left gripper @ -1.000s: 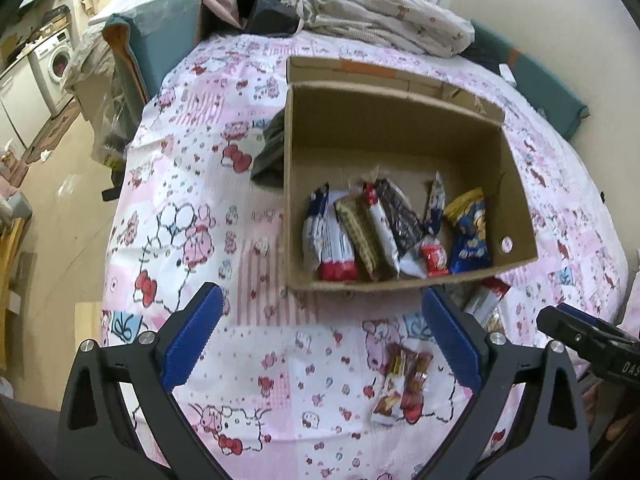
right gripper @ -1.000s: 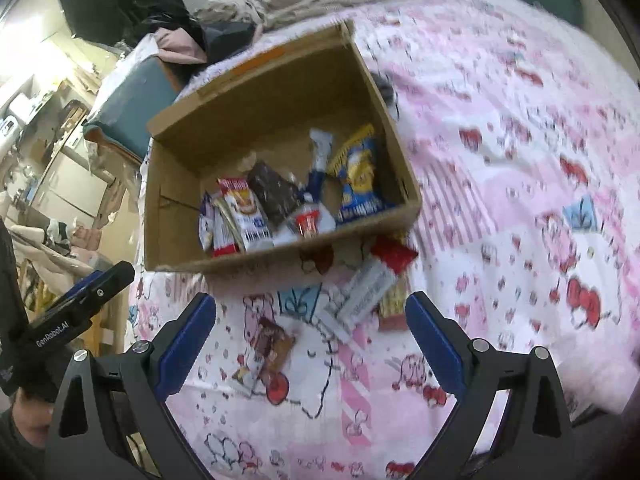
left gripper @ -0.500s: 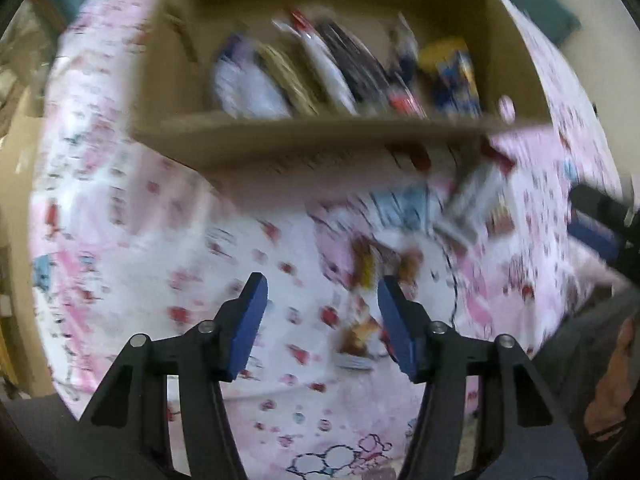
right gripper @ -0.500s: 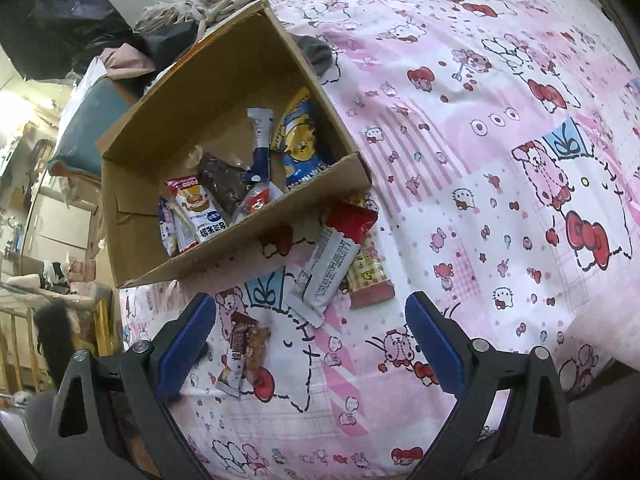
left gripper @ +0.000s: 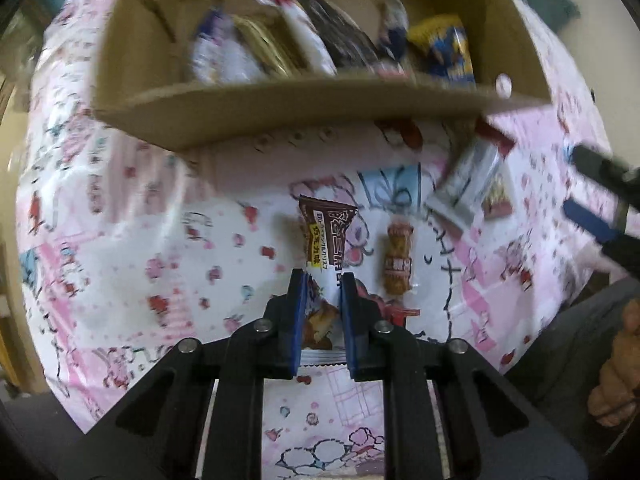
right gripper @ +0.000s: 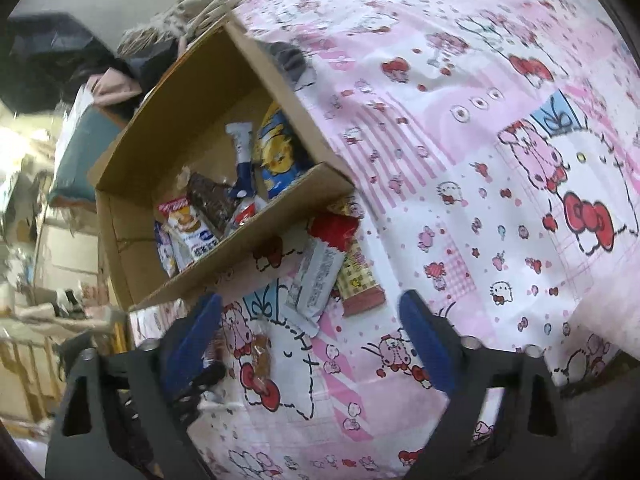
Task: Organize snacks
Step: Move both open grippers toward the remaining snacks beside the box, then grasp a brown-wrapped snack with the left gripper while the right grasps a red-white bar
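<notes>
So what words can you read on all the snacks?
Nothing is clear enough to quote.
The brown packet: big white characters and a yellow strip, too blurred.
The silver wrapper: tiny print, too small.
The packets in the cardboard box: labels blurred.

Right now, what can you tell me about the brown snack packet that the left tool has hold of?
The brown snack packet is a slim glossy wrapper, dark brown at its far end with pale printed lettering, white around the middle, and a crimped, serrated near edge. It lies flat on the pink patterned cloth, lengthwise toward the cardboard box. The left gripper has its blue jaws shut on its near half. A smaller wrapped sweet lies beside it, apart.
</notes>
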`<state>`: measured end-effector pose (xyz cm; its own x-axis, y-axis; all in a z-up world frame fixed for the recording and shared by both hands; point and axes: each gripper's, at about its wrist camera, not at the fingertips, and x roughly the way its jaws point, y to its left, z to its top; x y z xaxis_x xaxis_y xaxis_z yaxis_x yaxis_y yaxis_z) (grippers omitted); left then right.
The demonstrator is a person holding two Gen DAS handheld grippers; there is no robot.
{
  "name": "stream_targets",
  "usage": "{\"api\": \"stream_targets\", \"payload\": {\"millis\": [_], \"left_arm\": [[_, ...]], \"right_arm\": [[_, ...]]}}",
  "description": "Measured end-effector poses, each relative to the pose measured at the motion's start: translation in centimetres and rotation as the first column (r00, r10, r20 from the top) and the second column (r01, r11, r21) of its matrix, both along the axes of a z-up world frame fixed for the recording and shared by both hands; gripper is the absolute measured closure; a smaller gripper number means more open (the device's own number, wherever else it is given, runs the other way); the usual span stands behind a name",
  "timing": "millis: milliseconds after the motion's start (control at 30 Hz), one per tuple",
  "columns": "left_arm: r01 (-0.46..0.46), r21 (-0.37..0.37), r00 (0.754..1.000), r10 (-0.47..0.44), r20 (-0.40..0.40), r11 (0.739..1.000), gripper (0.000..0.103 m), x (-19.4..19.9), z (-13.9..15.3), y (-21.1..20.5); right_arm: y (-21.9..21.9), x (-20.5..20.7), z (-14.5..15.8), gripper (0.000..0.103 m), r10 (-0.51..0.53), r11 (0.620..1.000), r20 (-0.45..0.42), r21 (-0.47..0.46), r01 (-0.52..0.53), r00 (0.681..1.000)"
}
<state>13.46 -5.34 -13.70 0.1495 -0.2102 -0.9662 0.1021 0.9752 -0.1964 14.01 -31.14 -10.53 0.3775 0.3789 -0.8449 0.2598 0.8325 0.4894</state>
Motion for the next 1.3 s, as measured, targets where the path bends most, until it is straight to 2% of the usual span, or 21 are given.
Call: {"api": "stream_targets", "payload": {"millis": [67, 100, 200, 400, 567, 633, 667, 700, 800, 1033, 1300], "left_arm": [[-0.029, -0.008, 0.999, 0.029, 0.024, 1.000, 0.089, -0.2, 1.0, 0.7], [-0.041, -0.015, 0.999, 0.041, 0.033, 0.999, 0.089, -0.2, 1.3, 1.0], [-0.052, -0.009, 0.997, 0.053, 0.052, 0.999, 0.089, -0.4, 1.7, 1.1], [-0.048, 0.017, 0.996, 0.047, 0.075, 0.999, 0.089, 0.1, 1.8, 1.3], [-0.028, 0.022, 0.996, 0.026, 0.091, 0.999, 0.089, 0.1, 1.9, 0.6], [-0.024, 0.024, 0.995, 0.021, 0.096, 0.999, 0.089, 0.1, 2.1, 0.6], [-0.022, 0.027, 0.995, 0.019, 0.099, 0.999, 0.089, 0.1, 2.2, 0.6], [-0.023, 0.029, 0.995, 0.020, 0.100, 0.999, 0.089, 0.1, 2.1, 0.6], [-0.033, 0.036, 0.995, 0.029, 0.100, 0.999, 0.089, 0.2, 2.1, 0.9], [-0.063, 0.043, 0.994, 0.059, 0.095, 0.997, 0.089, 0.1, 2.0, 1.9], [-0.050, 0.066, 0.992, 0.042, 0.118, 0.997, 0.089, -0.8, 2.6, 1.8]], "right_arm": [[-0.6, 0.2, -0.5, 0.030, -0.025, 0.999, -0.022, 0.029, 0.026, 0.999], [-0.8, 0.5, -1.0, 0.037, -0.031, 0.998, -0.040, 0.047, 0.033, 0.999], [-0.1, 1.5, -2.6, 0.052, -0.007, 0.995, -0.094, 0.096, 0.016, 0.996], [2.7, 3.4, -5.1, 0.053, 0.032, 0.999, -0.161, 0.033, -0.027, 0.986], [4.8, 4.3, -6.3, 0.055, 0.034, 0.999, -0.175, -0.023, -0.039, 0.984], [5.7, 4.3, -6.7, 0.061, 0.045, 0.995, -0.180, -0.082, -0.060, 0.983], [5.9, 4.1, -6.7, 0.071, 0.051, 0.991, -0.169, -0.110, -0.070, 0.984], [6.0, 3.9, -6.7, 0.076, 0.057, 0.991, -0.167, -0.110, -0.076, 0.984], [6.1, 2.9, -6.2, 0.084, 0.074, 0.992, -0.168, -0.089, -0.089, 0.983], [6.3, -1.2, -4.5, 0.087, 0.124, 0.992, -0.155, -0.008, -0.127, 0.980], [6.9, -5.7, -1.5, 0.087, 0.180, 0.979, -0.060, 0.105, -0.174, 0.982]]}}
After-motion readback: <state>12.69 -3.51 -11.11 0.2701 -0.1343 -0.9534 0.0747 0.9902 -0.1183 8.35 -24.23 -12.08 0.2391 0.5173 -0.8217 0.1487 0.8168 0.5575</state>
